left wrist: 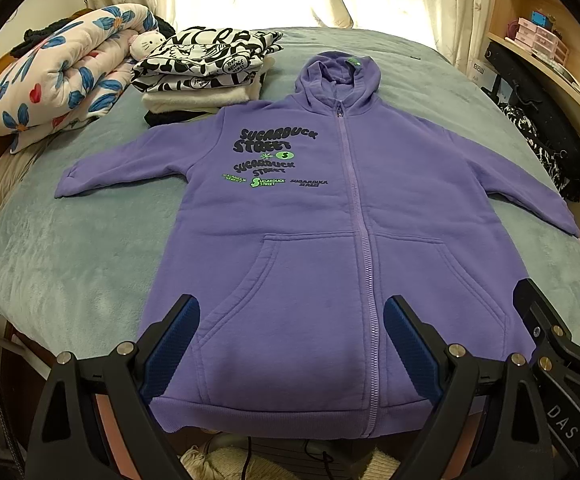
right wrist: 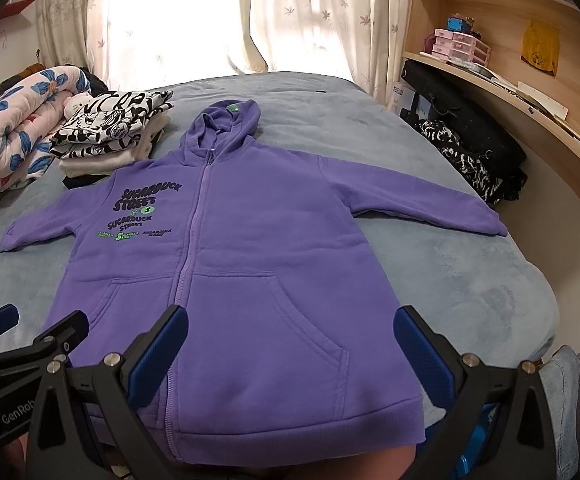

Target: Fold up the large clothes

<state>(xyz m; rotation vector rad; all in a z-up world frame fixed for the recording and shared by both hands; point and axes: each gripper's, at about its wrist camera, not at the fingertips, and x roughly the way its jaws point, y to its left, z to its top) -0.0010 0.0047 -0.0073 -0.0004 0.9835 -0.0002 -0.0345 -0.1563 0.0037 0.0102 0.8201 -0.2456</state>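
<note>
purple hoodie (left wrist: 314, 216) flat on bed (left wrist: 70, 272), seemingly unfolded

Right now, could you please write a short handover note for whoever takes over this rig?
Left claw: open, holding nothing, over the hem.
Right claw: open, holding nothing, beside it.
The purple hoodie lies flat on the bed, front up, zipped, sleeves spread, hood away from you.
Folded clothes are stacked at the far left.
Done: hoodie laid out.
Left: every fold, probably sleeves first.
</note>
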